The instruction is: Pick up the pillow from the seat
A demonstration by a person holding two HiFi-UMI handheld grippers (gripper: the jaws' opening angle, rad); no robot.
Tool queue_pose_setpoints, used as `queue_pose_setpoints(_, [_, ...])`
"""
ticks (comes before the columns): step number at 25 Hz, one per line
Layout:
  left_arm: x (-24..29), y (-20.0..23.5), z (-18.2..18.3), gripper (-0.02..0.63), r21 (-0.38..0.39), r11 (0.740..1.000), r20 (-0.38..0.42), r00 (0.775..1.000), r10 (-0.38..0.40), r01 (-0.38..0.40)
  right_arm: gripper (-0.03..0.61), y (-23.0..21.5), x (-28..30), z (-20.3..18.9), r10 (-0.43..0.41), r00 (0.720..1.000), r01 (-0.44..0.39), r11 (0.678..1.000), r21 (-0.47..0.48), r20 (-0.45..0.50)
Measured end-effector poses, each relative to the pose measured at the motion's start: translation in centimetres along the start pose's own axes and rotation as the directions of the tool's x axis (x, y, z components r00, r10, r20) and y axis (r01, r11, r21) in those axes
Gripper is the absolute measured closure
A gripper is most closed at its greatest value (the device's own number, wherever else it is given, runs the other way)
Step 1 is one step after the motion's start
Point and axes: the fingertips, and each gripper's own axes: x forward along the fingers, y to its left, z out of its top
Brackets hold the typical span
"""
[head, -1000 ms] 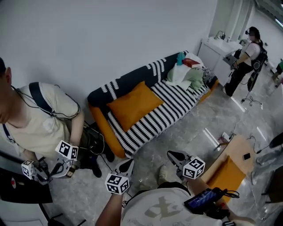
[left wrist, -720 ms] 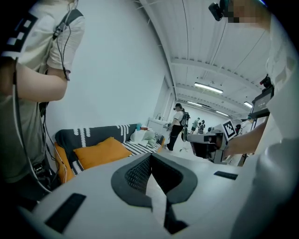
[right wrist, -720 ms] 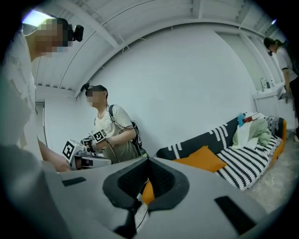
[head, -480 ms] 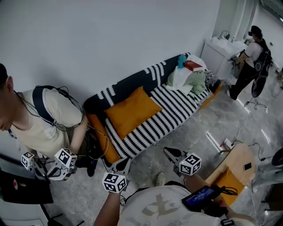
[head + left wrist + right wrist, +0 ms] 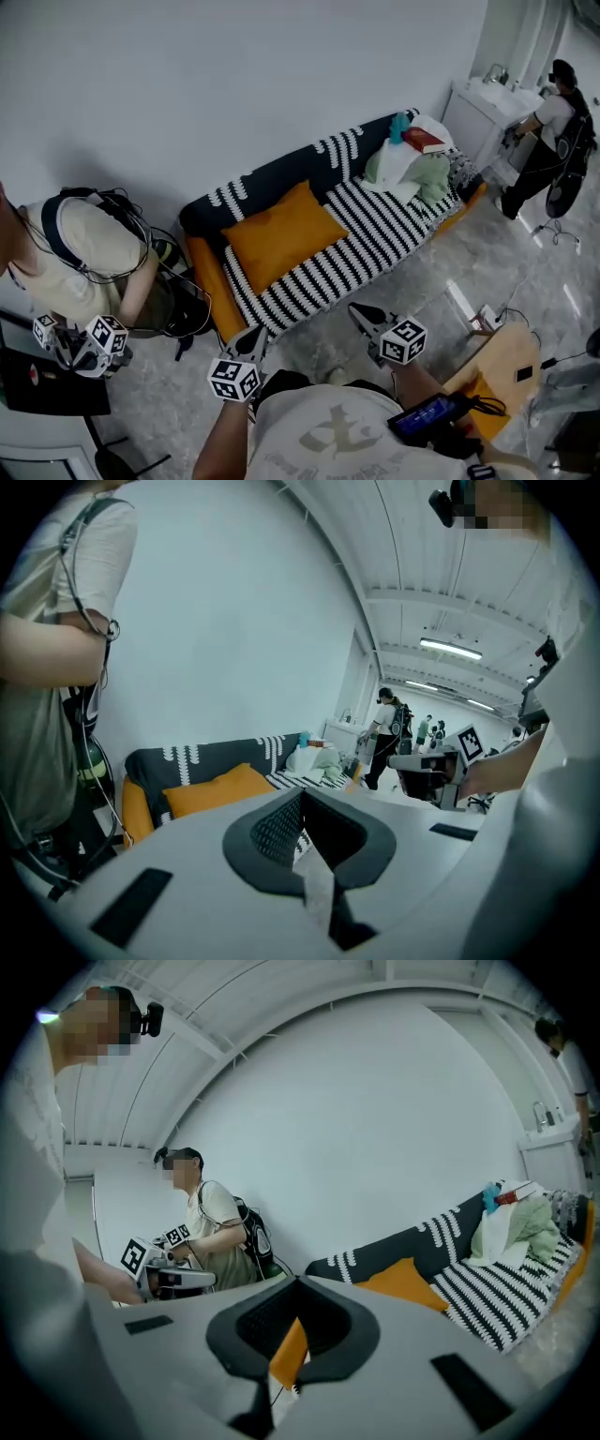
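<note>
At the left half of the sofa [image 5: 375, 225], the orange pillow [image 5: 281, 234] sits on the striped seat with its upper edge toward the dark backrest; it is probably propped rather than flat, though the steep head view makes the tilt hard to judge; nothing lies on it; heap of clothes [image 5: 408, 169] at the far right end, well apart.

Left gripper [image 5: 252, 337] and right gripper [image 5: 360, 313] both over the floor [image 5: 412, 272], short of the seat's front edge and pointing toward it; each has its jaws pressed together with nothing between them, as its own view shows; pillow ahead and apart in both gripper views.

Judged step: the approach; no grasp begun.

Doing it well:
- spread the jaws before reaching the seat, not at the fabric; closed tips would only shove a soft pillow back into the cushions
- the left gripper is nearer the pillow's line; the right would have to cross over toward it
- take the near edge or a corner, and bite deep — a shallow pinch on loose cover may slip off the stuffing
- with both tools, grip two separated points on the near edge so it lifts level instead of drooping
- raise it clear of the striped cover before drawing back, or the throw may drag along
- second person [image 5: 84, 272] stands just beside the sofa's left arm; keep the left gripper's path inside that
</note>
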Motion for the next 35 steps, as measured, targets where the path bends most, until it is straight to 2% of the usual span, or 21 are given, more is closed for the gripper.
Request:
queue_pose_setpoints(8, [3.7,3.7,1.1,0.604,-0.032,0.999,-0.025,1.000,0.010,-0.011,0.565,-2.9,4.0,1.0,-0.011,0.998,0.012,1.000,0.019,-0.064])
queue_pose_setpoints(13, [6.3,5.6,2.4,0.604,-0.044,0.999,-0.007,1.000,0.002,-0.002,0.565,-5.1,6.2,2.7,-0.025,0.996,0.026,1.000,0.015,-0.084])
queue_pose_setpoints(18, [9.2,9.5,3.2,0.604,-0.057,0.998,-0.002,1.000,-0.008,0.008,0.565,-7.9,10.9,4.2,-0.045,0.995,0.046,0.999,0.014,-0.088])
queue_pose_setpoints(23, [11.8,14.9,6.6,0.604,-0.047,0.999,-0.002,1.000,-0.003,0.003,0.565,-9.9,17.0,6.4,-0.048,0.991,0.052,0.998,0.029,-0.123])
queue_pose_setpoints(30, [10.0,18.7,7.8,0.604,-0.063,0.998,0.006,1.000,0.030,-0.029,0.565,-8.3,21.0,7.6,-0.026,0.990,0.029,0.999,0.020,-0.137])
queue_pose_setpoints(35, [9.0,18.3,8.0,0.604,-0.082,0.997,0.007,1.000,-0.001,0.002,0.565,-7.2,21.7,7.6,-0.017,0.989,0.020,1.000,0.017,-0.148])
